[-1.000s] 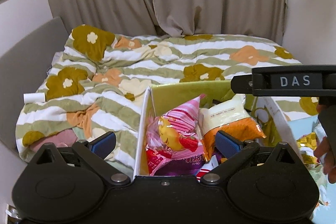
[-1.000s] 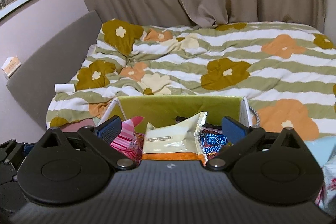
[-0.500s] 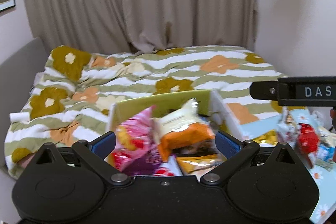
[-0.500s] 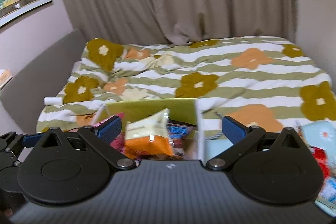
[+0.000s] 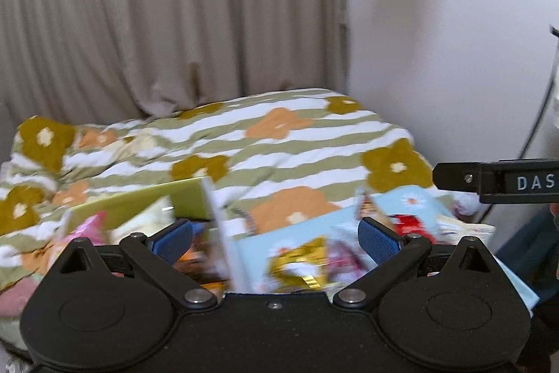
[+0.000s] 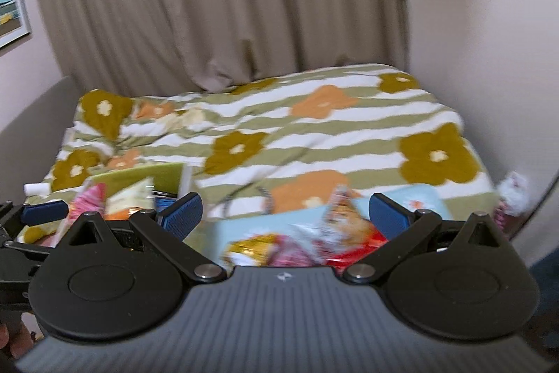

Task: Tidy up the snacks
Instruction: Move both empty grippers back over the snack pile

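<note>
A yellow-green box [image 5: 139, 203] [image 6: 139, 175] full of snack packets stands on the bed at the left. Loose snack packets [image 5: 297, 263] [image 6: 304, 242], gold, pink and red, lie on a light blue daisy-print cloth [image 5: 307, 226] [image 6: 419, 198] to its right. My left gripper [image 5: 276, 238] is open and empty, straddling the box's white right wall and the cloth. My right gripper [image 6: 284, 210] is open and empty above the loose packets. Both views are blurred by motion.
A striped flower-print duvet [image 5: 279, 135] [image 6: 297, 128] covers the bed. Beige curtains [image 5: 167, 16] hang behind, with a white wall [image 5: 447, 41] on the right. A grey headboard [image 6: 31, 124] runs along the left, and a picture frame [image 6: 12, 6] hangs above it.
Both grippers have swung to the right, away from the box and toward the loose packets on the blue cloth. Both have stayed open and empty.
</note>
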`<state>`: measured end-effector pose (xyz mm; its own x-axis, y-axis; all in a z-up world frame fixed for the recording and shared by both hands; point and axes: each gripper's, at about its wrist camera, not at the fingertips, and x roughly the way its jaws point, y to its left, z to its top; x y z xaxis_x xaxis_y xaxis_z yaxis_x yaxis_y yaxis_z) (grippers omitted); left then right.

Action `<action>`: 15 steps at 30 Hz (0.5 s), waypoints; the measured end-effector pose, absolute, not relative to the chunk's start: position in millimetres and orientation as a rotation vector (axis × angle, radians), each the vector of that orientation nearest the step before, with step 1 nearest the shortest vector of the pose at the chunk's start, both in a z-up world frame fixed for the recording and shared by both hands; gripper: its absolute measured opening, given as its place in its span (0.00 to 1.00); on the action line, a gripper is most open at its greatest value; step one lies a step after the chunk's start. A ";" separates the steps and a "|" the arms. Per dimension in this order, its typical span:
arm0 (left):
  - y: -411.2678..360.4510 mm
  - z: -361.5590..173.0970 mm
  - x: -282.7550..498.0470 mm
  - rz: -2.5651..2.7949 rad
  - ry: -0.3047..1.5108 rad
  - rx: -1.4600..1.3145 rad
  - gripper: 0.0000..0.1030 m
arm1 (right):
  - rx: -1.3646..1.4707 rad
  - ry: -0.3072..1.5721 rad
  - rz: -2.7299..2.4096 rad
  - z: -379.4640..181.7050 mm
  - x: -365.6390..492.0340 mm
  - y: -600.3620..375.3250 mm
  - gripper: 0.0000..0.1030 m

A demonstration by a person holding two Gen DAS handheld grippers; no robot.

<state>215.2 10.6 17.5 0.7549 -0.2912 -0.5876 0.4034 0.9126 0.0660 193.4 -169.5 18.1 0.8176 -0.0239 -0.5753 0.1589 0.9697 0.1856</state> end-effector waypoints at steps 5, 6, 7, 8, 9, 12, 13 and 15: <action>-46.1 4.9 215.8 -0.469 0.609 0.255 0.99 | 0.256 0.644 -0.174 0.0 178.9 -221.4 1.00; -56.4 1.7 215.8 -0.485 0.611 0.266 0.99 | 0.263 0.651 -0.191 -4.6 176.5 -230.7 1.00; -67.9 -2.8 217.6 -0.503 0.618 0.280 0.99 | 0.269 0.662 -0.213 -10.5 173.8 -241.3 1.00; -77.3 -6.9 218.3 -0.518 0.625 0.292 0.99 | 0.271 0.675 -0.231 -15.6 172.7 -249.0 1.00; -85.9 -11.2 219.9 -0.532 0.633 0.301 0.99 | 0.272 0.687 -0.247 -20.5 171.2 -256.0 1.00; -109.6 -26.4 224.2 -0.584 0.660 0.334 0.99 | 0.278 0.717 -0.293 -36.2 167.0 -276.9 1.00; -117.6 -31.9 225.6 -0.600 0.666 0.354 0.99 | 0.287 0.727 -0.306 -42.1 166.0 -282.2 1.00; -133.1 -43.0 227.9 -0.631 0.679 0.392 0.99 | 0.315 0.741 -0.325 -52.3 163.1 -291.0 1.00</action>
